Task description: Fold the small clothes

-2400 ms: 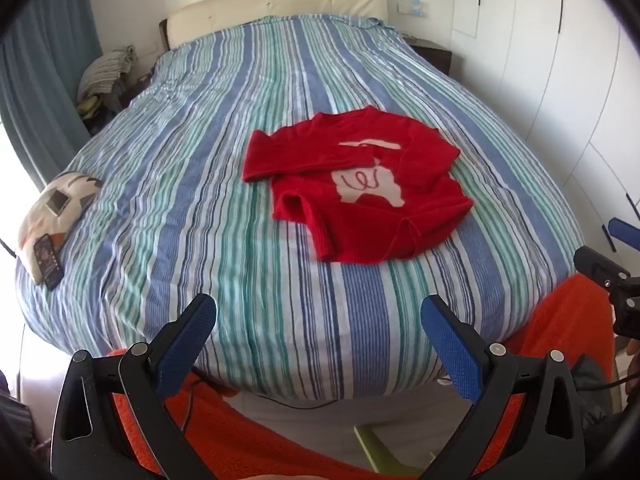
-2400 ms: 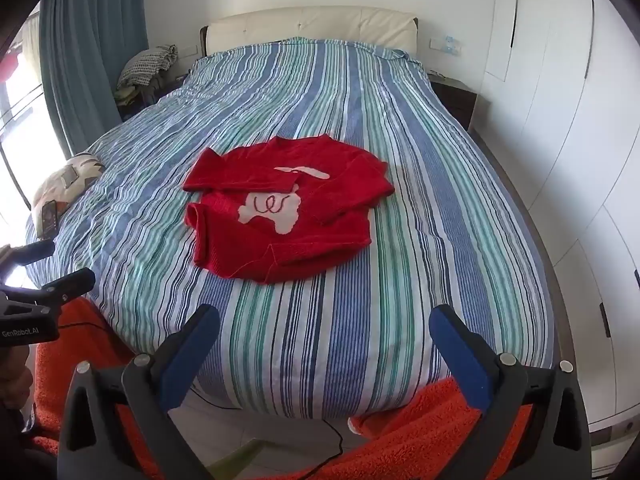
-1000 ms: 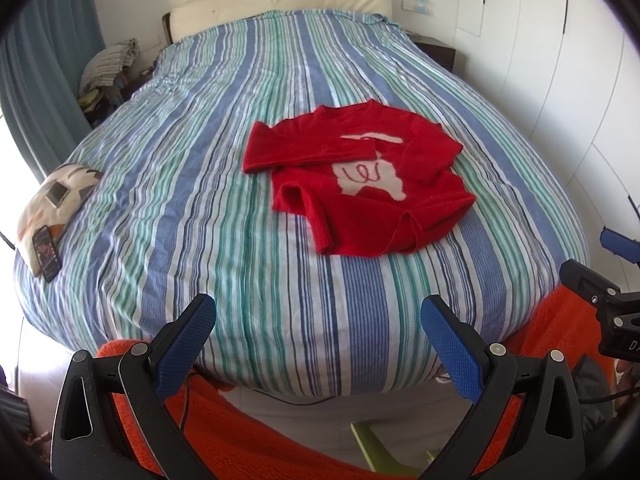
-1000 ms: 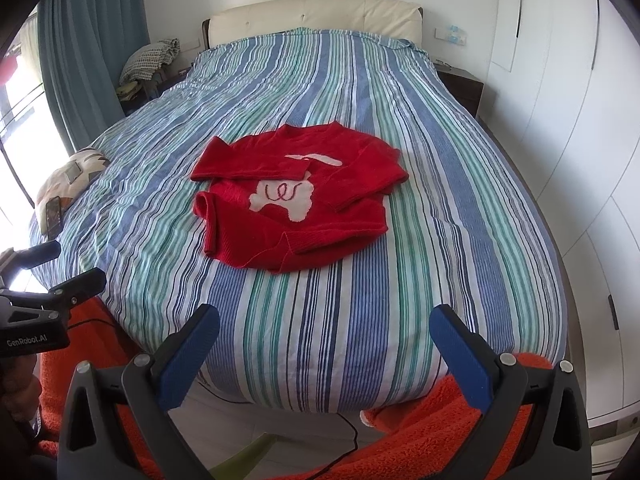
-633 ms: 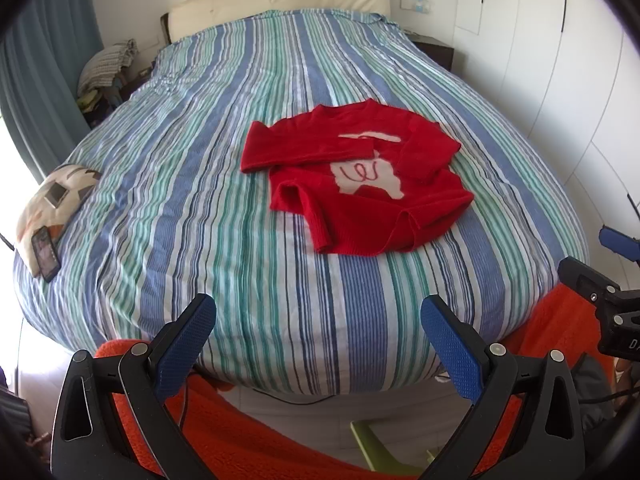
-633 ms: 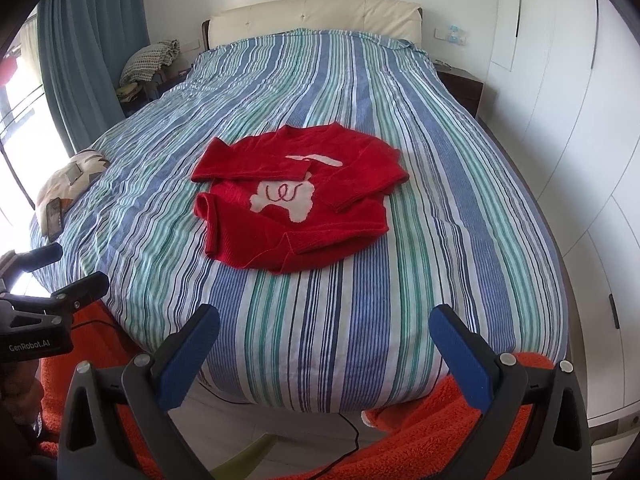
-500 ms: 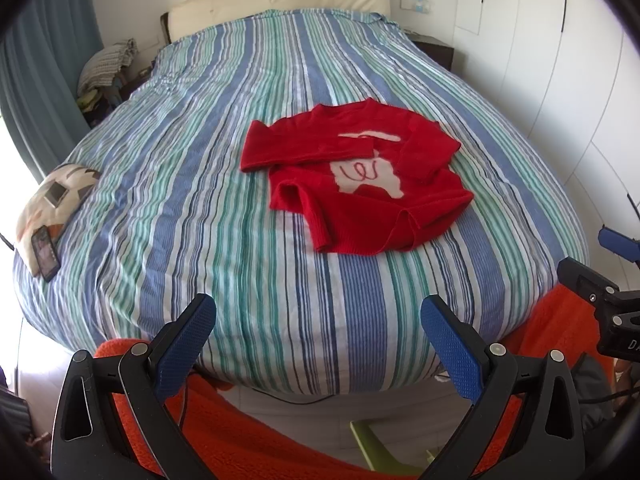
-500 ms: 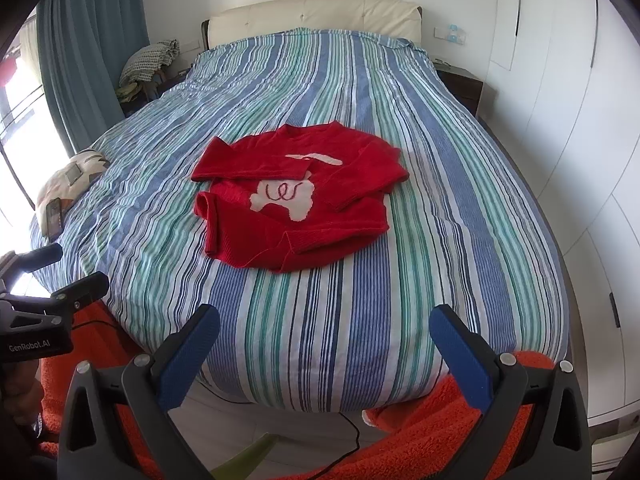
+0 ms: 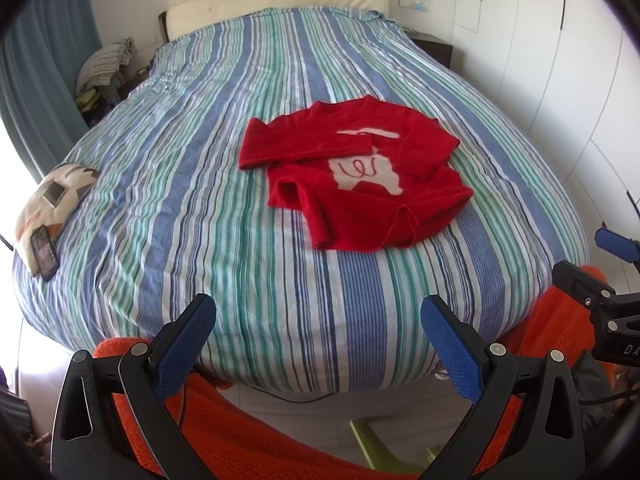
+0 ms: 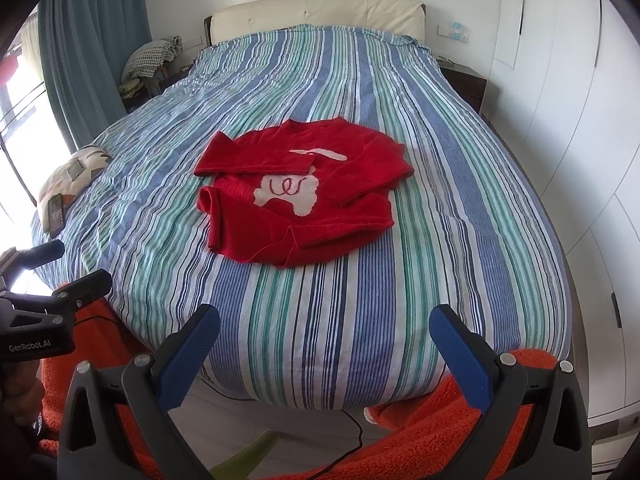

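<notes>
A home bedroom: a striped-covered bed [image 10: 400, 100] with padded headboard [image 10: 316, 12], curtain [image 10: 92, 40] and wardrobe doors [image 10: 568, 80].

Both wrist cameras look from beyond the foot of the bed [image 9: 280, 300] toward its headboard [image 10: 316, 12], angled down along each tool's fingers, well back from the mattress. The left tool [image 9: 318, 340] views from the left, the right tool [image 10: 324, 350] from the right. Both share the whole striped bed and red sweater [image 9: 352, 176]. Each catches the other tool at its frame edge, though blurred by distortion.
</notes>
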A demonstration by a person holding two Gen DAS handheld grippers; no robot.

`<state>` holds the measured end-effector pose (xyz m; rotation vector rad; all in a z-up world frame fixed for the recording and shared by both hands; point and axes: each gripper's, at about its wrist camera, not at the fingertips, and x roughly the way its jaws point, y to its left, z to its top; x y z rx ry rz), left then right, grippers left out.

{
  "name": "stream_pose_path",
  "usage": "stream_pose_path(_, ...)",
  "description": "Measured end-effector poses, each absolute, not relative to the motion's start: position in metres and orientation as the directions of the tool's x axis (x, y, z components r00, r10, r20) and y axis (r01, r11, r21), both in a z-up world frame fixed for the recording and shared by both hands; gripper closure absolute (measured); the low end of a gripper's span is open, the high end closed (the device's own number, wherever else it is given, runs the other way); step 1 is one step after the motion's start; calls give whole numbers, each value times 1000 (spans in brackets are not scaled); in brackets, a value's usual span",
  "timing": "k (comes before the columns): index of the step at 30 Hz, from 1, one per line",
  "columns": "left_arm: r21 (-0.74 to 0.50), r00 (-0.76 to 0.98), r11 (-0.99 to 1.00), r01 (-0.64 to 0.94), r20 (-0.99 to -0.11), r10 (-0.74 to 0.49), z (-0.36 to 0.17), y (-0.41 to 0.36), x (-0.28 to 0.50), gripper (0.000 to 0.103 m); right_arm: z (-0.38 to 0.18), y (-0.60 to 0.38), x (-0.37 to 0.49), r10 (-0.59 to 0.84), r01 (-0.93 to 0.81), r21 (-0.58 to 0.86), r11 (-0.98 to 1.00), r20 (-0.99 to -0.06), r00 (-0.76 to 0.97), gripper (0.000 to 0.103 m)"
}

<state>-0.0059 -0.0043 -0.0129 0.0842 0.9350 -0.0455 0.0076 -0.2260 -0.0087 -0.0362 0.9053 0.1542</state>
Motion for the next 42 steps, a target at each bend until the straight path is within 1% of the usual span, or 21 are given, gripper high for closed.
stream_pose_path(25, 63, 586, 995, 80, -811, 4, -16, -6, -6, 1, -15, -222, 8, 122, -160, 33, 987, -798, 590, 0)
stream_pose_path(28, 64, 566, 998, 18, -823, 43, -28, 14, -1, 1, -15, -222, 7, 117, -156, 29, 987, -795, 595, 0)
stream_pose_path(32, -8, 477, 993, -122, -877, 52, -59, 65, 13, 1, -18, -231, 7, 104, -132, 30, 991, -794, 599, 0)
stream_pose_path(35, -31, 451, 981, -190, -890, 59, -76, 91, 21, 1, -26, -241, 12, 84, -117, 16, 993, -792, 604, 0)
stream_pose_path(39, -127, 444, 980, -156, -895, -45, -89, 91, 45, 1, -48, -251, 35, 33, -104, -39, 994, -790, 613, 0)
stream_pose_path(41, -199, 453, 975, -98, -881, -134, -96, 81, 67, 1, -63, -254, 50, 44, -104, -24, 994, -796, 603, 0)
stream_pose_path(42, -226, 453, 972, -72, -875, -170, -101, 77, 81, 1, -71, -253, 59, 72, -117, 1, 993, -794, 603, 0)
